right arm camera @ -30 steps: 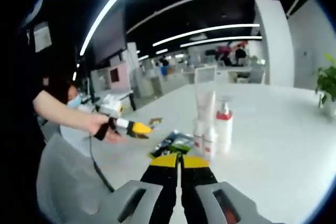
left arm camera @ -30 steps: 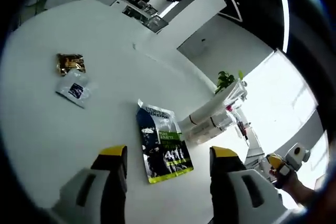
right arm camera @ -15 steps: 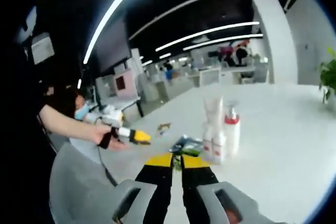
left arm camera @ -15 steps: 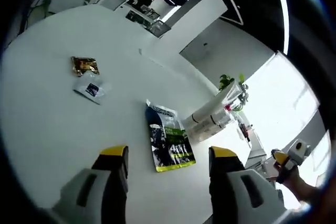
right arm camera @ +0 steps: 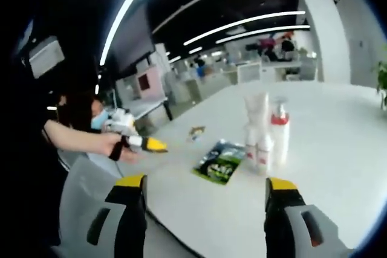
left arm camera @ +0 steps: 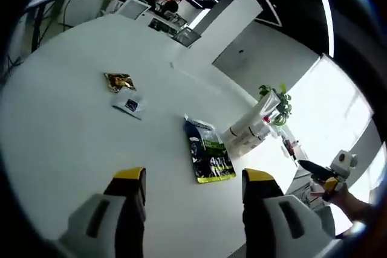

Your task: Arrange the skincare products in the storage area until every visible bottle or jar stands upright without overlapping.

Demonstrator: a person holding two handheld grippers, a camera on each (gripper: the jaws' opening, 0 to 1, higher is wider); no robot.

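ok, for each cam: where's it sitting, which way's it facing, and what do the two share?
Left gripper view: rides the left claw, looks down across the white table at the dark pouch and bottles; own open jaws, plus the right claw at right.
Right gripper view: rides the right claw, faces the table edge toward the bottles; own open jaws, the person's hand holding the left claw.
Shared: pouch, bottles, small packets.

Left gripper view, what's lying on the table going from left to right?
Gold foil packet → small white sachet → dark blue and green pouch → cluster of white skincare bottles.
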